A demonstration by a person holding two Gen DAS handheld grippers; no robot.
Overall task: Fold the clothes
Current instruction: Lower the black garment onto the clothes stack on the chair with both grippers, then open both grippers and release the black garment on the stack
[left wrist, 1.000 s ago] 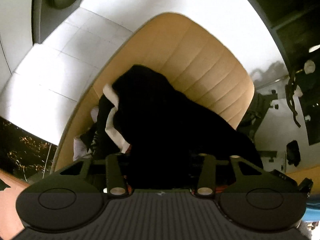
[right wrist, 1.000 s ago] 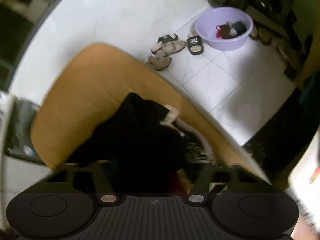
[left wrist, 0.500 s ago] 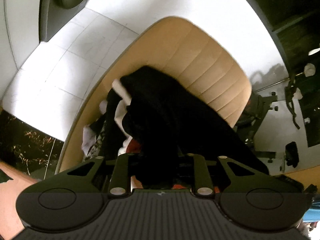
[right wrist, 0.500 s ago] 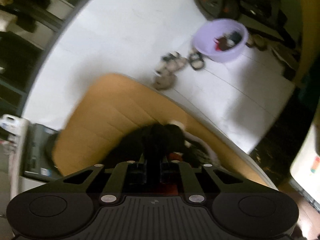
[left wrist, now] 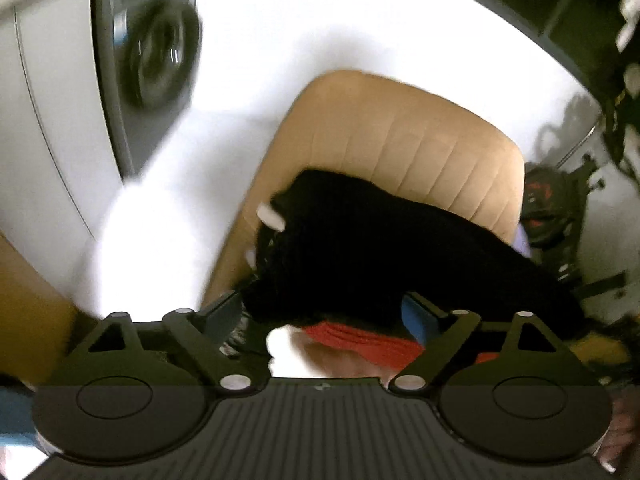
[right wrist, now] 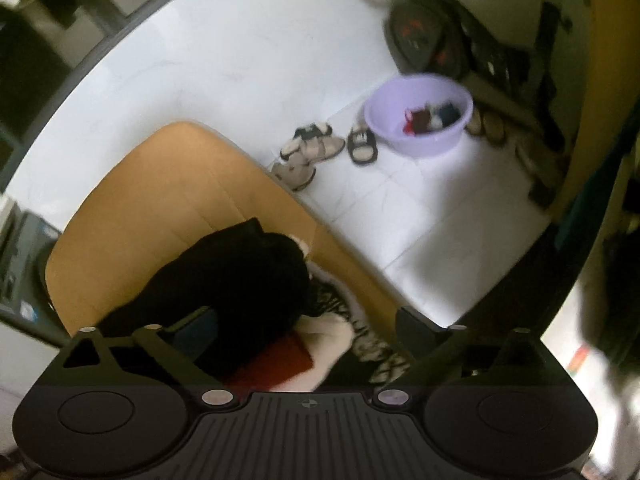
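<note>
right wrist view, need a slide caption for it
Open right hand-held gripper over a black garment on a tan cushion; lilac basin beyond.

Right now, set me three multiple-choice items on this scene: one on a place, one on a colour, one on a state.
1. Where does the black garment lie?
A. on the tan cushion
B. in the basin
C. on the floor tiles

2. What colour is the basin beside the sandals?
A. green
B. lilac
C. orange

3. How do the right gripper fingers stand?
A. shut on the black garment
B. spread apart, gripping nothing
C. shut on a sandal

Key: 1 A, the dark cloth rests on the tan padding; 2 B, the basin on the floor is pale purple; 3 B, the fingers are opening and sit wide on either side of the pile.
</note>
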